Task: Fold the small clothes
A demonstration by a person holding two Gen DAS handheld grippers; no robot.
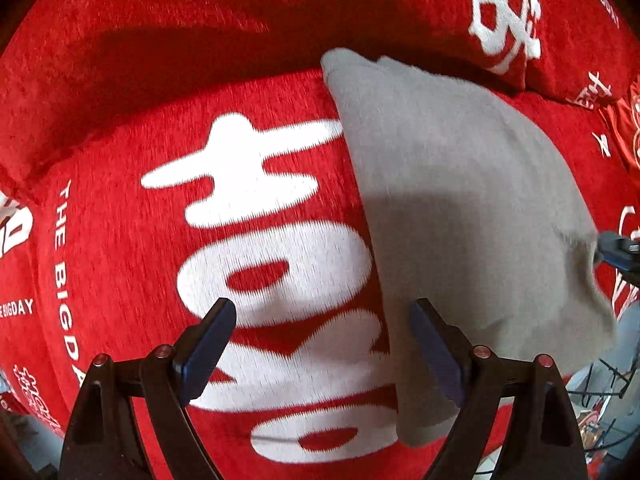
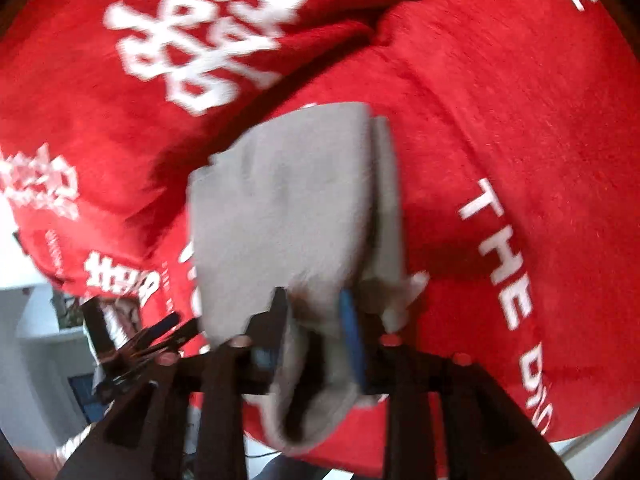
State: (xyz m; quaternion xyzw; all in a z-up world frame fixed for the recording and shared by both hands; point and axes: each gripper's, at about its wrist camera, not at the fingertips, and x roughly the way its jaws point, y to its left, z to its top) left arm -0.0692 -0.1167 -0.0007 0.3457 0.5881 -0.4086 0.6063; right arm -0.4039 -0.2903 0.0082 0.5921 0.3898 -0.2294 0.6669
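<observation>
A grey small garment (image 1: 460, 208) lies folded on a red sofa cushion (image 1: 120, 240) with large white characters. My left gripper (image 1: 322, 306) points down over the cushion, open and empty; its right finger (image 1: 432, 336) stands over the garment's left edge. In the blurred right wrist view the same grey garment (image 2: 288, 200) stretches away from my right gripper (image 2: 314, 300). Its near end hangs slack between the fingers, which stand apart. The right gripper (image 1: 618, 250) also shows at the garment's right corner in the left wrist view.
Red back cushions (image 1: 512, 20) with white print rise behind the seat. The seat's front edge drops to a pale floor (image 2: 40, 340). A black wire rack (image 1: 608, 384) stands past the cushion at lower right.
</observation>
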